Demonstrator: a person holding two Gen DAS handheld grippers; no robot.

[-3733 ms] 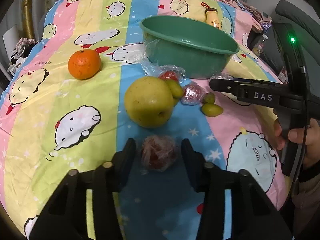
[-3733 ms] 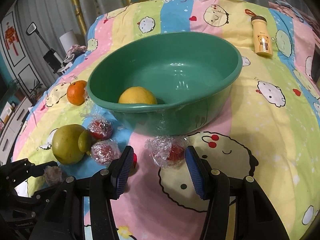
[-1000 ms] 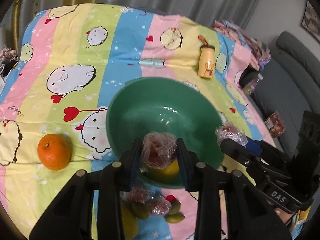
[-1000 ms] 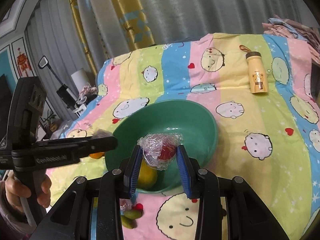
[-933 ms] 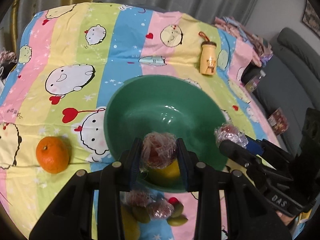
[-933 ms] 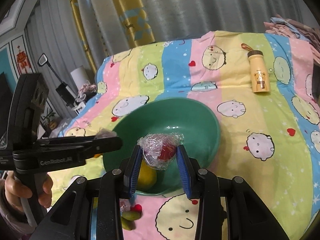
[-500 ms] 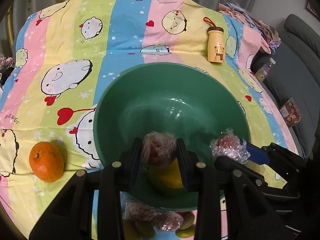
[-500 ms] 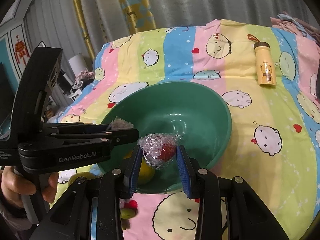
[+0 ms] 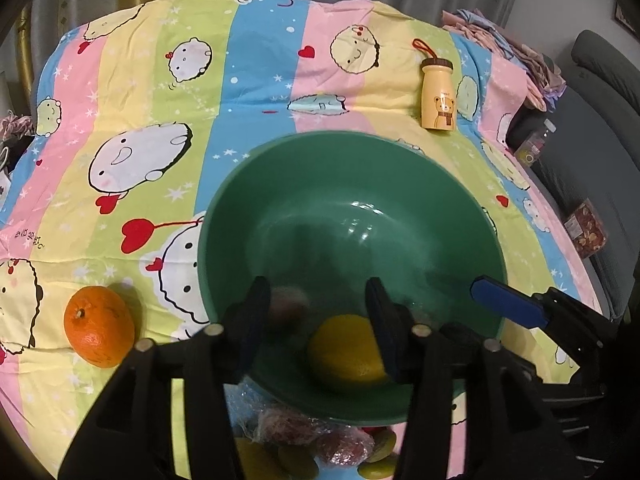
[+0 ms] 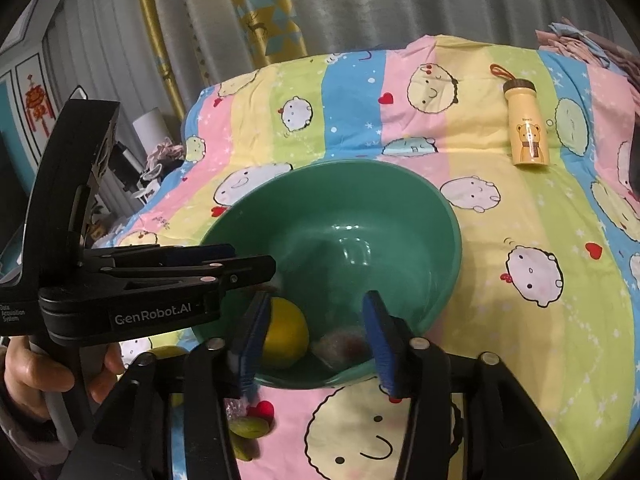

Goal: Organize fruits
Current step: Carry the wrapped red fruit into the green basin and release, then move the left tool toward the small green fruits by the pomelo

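Note:
A green bowl [image 9: 280, 184] [image 10: 448, 216] sits on a striped cartoon bedspread and holds a yellow fruit [image 9: 346, 350] [image 10: 285, 338]. My left gripper [image 9: 318, 320] is open above the bowl's near side; a blurred plastic-wrapped red fruit [image 9: 287, 307] is just off its left finger, falling. My right gripper [image 10: 316, 334] is open over the bowl's near rim; another wrapped red fruit [image 10: 342, 349] lies blurred in the bowl below it. An orange [image 9: 99, 332] lies left of the bowl. More wrapped red fruits [image 9: 308, 432] and small green fruits [image 9: 376, 454] [image 10: 248, 428] lie in front of the bowl.
A yellow bear-print bottle [image 9: 438, 96] [image 10: 527, 130] lies behind the bowl at the right. A grey sofa [image 9: 600, 120] stands to the right of the bed, curtains behind it. Folded clothes [image 9: 504, 44] sit at the far right corner.
Both grippers lowered toward the bowl, then opened. Each wrapped red fruit has left its fingers and drops into the bowl.

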